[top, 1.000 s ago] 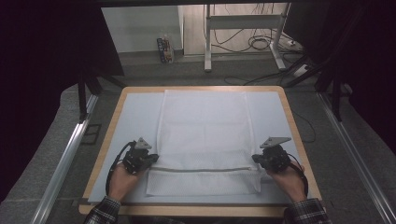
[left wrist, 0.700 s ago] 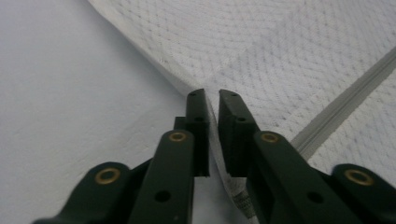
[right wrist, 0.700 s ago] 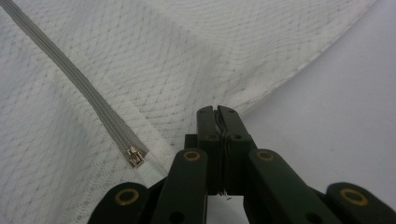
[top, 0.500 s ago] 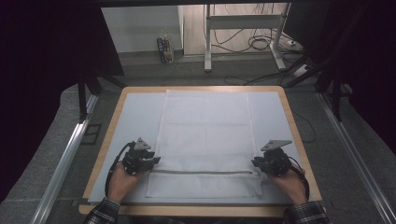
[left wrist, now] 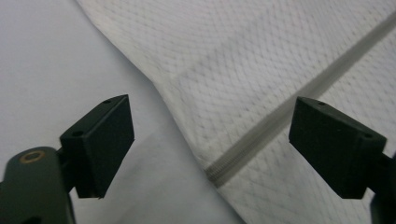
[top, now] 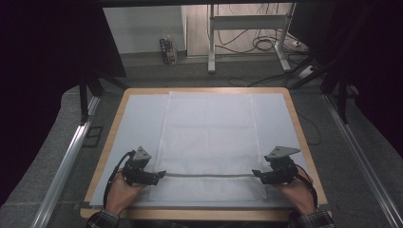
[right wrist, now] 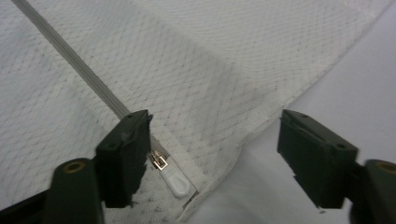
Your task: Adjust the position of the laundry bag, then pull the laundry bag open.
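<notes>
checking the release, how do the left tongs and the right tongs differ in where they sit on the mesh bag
The left tongs straddle the plain end of the zipper at the mesh bag's left edge; the right tongs straddle the end with the white pull tab at its right edge. The left pads stand clear of the zipper; the right's one pad sits beside the tab. Both have just been opening, gripping nothing.

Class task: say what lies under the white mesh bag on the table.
The white mesh bag lies flat on a pale sheet that covers the wooden-edged table. The sheet shows around the bag; what is directly beneath the bag is covered.
</notes>
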A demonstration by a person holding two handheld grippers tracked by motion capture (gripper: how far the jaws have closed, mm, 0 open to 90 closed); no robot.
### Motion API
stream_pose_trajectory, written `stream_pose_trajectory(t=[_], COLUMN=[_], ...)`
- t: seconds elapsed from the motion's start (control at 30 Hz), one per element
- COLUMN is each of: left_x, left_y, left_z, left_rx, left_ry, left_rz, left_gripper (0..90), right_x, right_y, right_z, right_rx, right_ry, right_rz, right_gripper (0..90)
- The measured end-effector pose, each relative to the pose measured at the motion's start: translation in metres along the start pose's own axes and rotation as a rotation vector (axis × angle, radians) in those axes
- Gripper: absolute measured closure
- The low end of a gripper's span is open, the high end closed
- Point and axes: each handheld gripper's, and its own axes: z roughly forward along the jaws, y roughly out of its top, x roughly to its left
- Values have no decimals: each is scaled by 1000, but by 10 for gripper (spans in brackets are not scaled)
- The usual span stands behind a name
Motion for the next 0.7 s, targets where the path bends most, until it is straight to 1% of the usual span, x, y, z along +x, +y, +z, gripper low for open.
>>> stream_pose_trajectory(t=[0.03, 0.07, 0.1, 0.13, 0.17, 0.2, 0.23, 0.27, 0.33, 0.5, 0.53, 0.57, 0.6, 0.7], left_x=[-2, -2, -4, -4, -5, -5, -5, -5, -5, -5, -5, -5, -5, -4], left_y=[-1, -1, -2, -2, -2, -2, -2, -2, -2, -2, -2, -2, -2, -2], left_z=[0, 0, 0, 0, 0, -1, -1, -2, -2, -2, -3, -3, -3, -5], left_rx=[5, 5, 18, 18, 22, 16, 16, -4, -13, -21, -21, -21, -19, -31], left_ry=[5, 5, 5, 5, 15, 15, 15, 11, 24, 31, 29, 31, 39, 46], left_rz=[9, 9, 39, 39, 47, 52, 52, 47, 58, 59, 58, 57, 57, 51], left_gripper=[73, 69, 56, 46, 41, 41, 37, 36, 35, 34, 34, 34, 35, 35], right_x=[0, 0, 0, 0, -1, -2, -2, -3, -3, -2, -2, -2, -2, 0], right_y=[-1, -1, -2, -2, -4, -4, -4, -5, -6, -5, -5, -5, -6, -7], right_z=[0, 0, 0, 0, 0, 0, 0, 1, 1, 2, 3, 3, 5, 5], right_rx=[-2, -2, -6, -6, -6, -4, -4, -4, -6, -10, -14, -14, -16, -23], right_ry=[1, 1, 12, 12, 21, 24, 24, 28, 31, 36, 38, 38, 46, 46], right_rz=[2, 2, 5, 5, 16, 23, 23, 26, 26, 26, 37, 37, 44, 37], right_gripper=[199, 199, 168, 168, 139, 128, 128, 105, 92, 75, 61, 61, 53, 45])
